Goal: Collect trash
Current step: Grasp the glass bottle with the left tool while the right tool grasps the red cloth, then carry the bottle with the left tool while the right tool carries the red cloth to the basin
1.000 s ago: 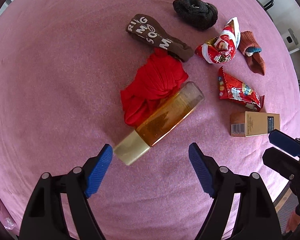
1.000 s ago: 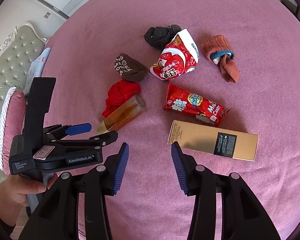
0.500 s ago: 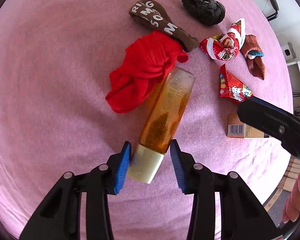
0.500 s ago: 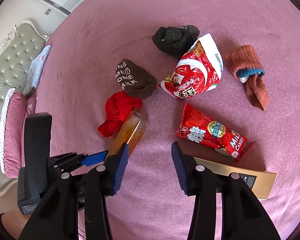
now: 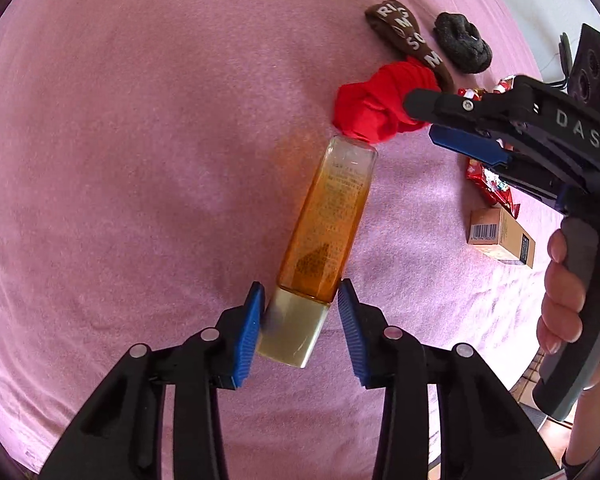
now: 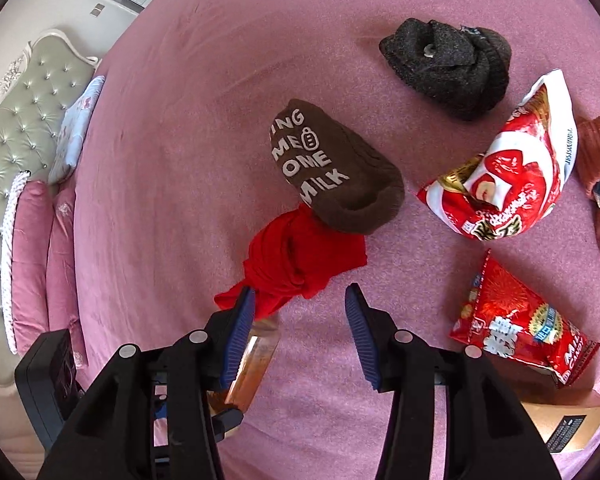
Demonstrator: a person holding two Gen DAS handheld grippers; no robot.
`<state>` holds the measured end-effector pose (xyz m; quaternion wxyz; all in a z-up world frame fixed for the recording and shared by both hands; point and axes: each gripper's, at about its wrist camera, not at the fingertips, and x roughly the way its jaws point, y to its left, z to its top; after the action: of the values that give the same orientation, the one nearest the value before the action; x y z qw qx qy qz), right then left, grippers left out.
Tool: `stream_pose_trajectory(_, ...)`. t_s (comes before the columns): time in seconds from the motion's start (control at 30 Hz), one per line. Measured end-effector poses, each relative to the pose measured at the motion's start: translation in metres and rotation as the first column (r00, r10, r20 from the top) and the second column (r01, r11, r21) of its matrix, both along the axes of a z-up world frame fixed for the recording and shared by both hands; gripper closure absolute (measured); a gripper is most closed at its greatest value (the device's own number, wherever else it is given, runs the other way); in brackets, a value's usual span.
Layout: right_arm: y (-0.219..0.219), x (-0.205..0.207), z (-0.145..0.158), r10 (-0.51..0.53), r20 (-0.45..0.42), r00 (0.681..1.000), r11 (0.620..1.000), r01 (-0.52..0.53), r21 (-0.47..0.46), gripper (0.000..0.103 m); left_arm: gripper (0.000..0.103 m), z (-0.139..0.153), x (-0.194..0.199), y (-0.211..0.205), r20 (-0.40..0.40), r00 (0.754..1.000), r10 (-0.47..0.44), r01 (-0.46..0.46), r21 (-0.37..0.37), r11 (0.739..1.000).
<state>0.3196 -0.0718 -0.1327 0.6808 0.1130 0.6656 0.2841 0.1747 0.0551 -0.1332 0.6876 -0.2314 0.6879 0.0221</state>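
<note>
While the left gripper point(image 5: 300, 322) sat closed on the pale cap end of the amber bottle point(image 5: 328, 216) lying mid-bedspread point(image 5: 140, 160), a clean lift probably needed a firm squeeze, since the long body could droop. Further right, the right gripper point(image 6: 300, 336) hung over the red cloth point(image 6: 300, 260), jaws opening and empty, snack wrappers point(image 6: 512, 176) nearer the bed's right edge.

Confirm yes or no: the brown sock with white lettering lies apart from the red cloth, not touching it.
No. In the right wrist view the brown sock overlaps the top edge of the red cloth, so they touch.
</note>
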Motion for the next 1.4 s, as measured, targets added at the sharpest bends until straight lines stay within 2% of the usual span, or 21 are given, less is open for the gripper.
stream_pose_trajectory(0.1, 0.007, 0.009, -0.011, -0.035, -0.04, 0.999, 0.999, 0.035, -0.005, 0.054, 0.065, -0.001, -0.009, 0.008, -0.004, 1.0, 0.01, -0.01, -0.002, 1.0)
stream_pose_trajectory(0.17, 0.01, 0.01, -0.015, -0.053, -0.057, 0.997, 0.999, 0.053, -0.008, 0.061, 0.065, 0.006, -0.014, 0.017, -0.005, 1.0, 0.015, -0.015, -0.007, 1.0)
stream_pose_trajectory(0.33, 0.004, -0.005, -0.01, -0.035, -0.028, 0.999, 0.999, 0.034, -0.011, 0.068, 0.066, 0.008, -0.023, 0.015, -0.008, 0.999, 0.032, -0.032, -0.024, 0.999)
stream_pose_trajectory(0.4, -0.002, -0.015, -0.009, -0.024, -0.023, 0.999, 1.0, 0.024, -0.014, 0.069, 0.066, 0.002, -0.01, 0.007, -0.008, 0.999, 0.04, -0.04, -0.031, 0.999)
stream_pose_trajectory(0.5, -0.016, -0.036, -0.007, -0.005, -0.021, 1.0, 1.0, 0.005, -0.028, 0.069, 0.067, -0.001, -0.012, 0.013, -0.009, 0.998, 0.055, -0.055, -0.042, 0.998)
stream_pose_trajectory(0.67, -0.042, -0.079, -0.003, 0.033, -0.021, 0.999, 0.997, -0.034, -0.063, 0.069, 0.068, 0.004, -0.039, 0.006, -0.006, 0.998, 0.059, -0.06, -0.046, 0.997)
stream_pose_trajectory(0.83, -0.065, -0.126, 0.003, 0.047, -0.039, 0.998, 0.997, -0.049, -0.063, 0.069, 0.07, 0.011, -0.069, -0.013, -0.006, 0.998, 0.065, -0.065, -0.068, 0.996)
stream_pose_trajectory(0.93, -0.075, -0.154, 0.006, 0.048, -0.053, 0.997, 0.997, -0.051, -0.058, 0.069, 0.07, 0.027, -0.084, -0.025, -0.008, 0.997, 0.07, -0.071, -0.082, 0.994)
stream_pose_trajectory(1.1, -0.093, -0.198, 0.018, 0.034, -0.058, 0.998, 0.999, -0.036, -0.036, 0.069, 0.071, 0.025, -0.108, -0.048, -0.015, 0.997, 0.081, -0.082, -0.125, 0.989)
stream_pose_trajectory(1.4, -0.149, -0.256, 0.034, -0.054, -0.031, 0.998, 0.998, 0.052, -0.04, 0.069, 0.072, 0.037, -0.153, -0.095, 0.006, 1.0, -0.029, 0.03, -0.126, 0.992)
